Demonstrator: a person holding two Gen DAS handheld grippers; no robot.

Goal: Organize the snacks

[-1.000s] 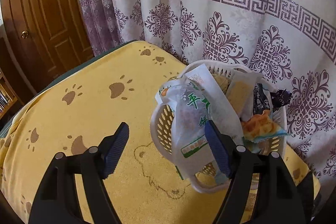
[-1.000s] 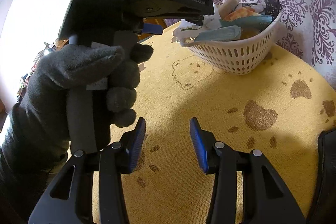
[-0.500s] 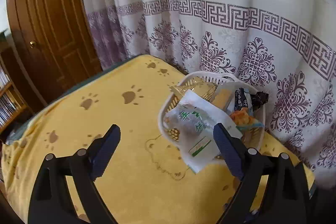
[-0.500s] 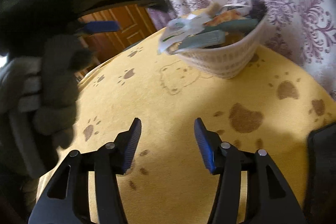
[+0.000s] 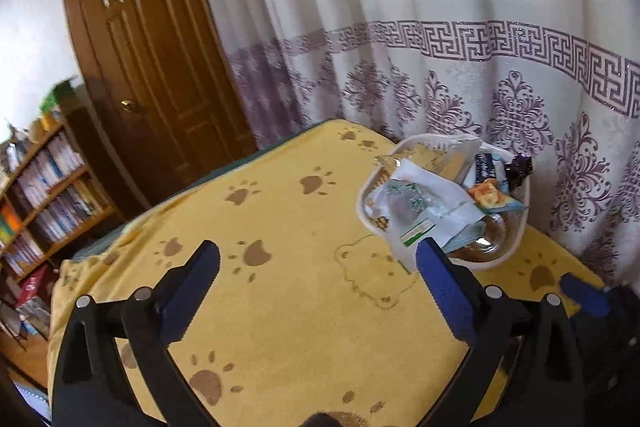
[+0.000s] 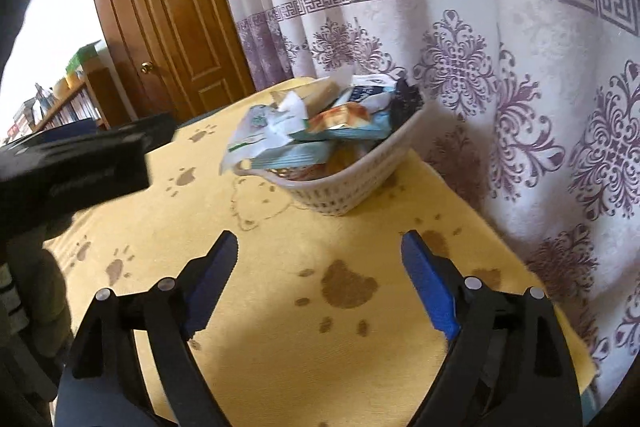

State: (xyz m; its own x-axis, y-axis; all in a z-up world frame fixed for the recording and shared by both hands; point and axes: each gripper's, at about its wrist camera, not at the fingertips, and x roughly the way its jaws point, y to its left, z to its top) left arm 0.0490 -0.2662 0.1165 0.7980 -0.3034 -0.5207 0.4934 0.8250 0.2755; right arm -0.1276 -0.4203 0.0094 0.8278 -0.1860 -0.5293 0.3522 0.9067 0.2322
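Both hand-held grippers (image 5: 318,277) (image 6: 320,267) wide apart, empty.

No legible text
Print on the snack packets (image 6: 280,131) and the black tool (image 6: 72,171) at left is too blurred.

Yellow cloth (image 5: 280,307) bare w/ free room in front, heaped basket (image 6: 352,187) blocks far corner by curtain (image 6: 520,107)

Tabletop cloth (image 5: 280,307): yellow, brown paw prints, outlined bear. Basket (image 6: 352,183): white, perforated. Curtain (image 5: 440,27): white, purple key-fret band and floral medallions. Door (image 5: 160,67): brown wood. Left tool (image 5: 318,277) and right tool (image 6: 320,267): black, with blue pads (image 6: 430,291).
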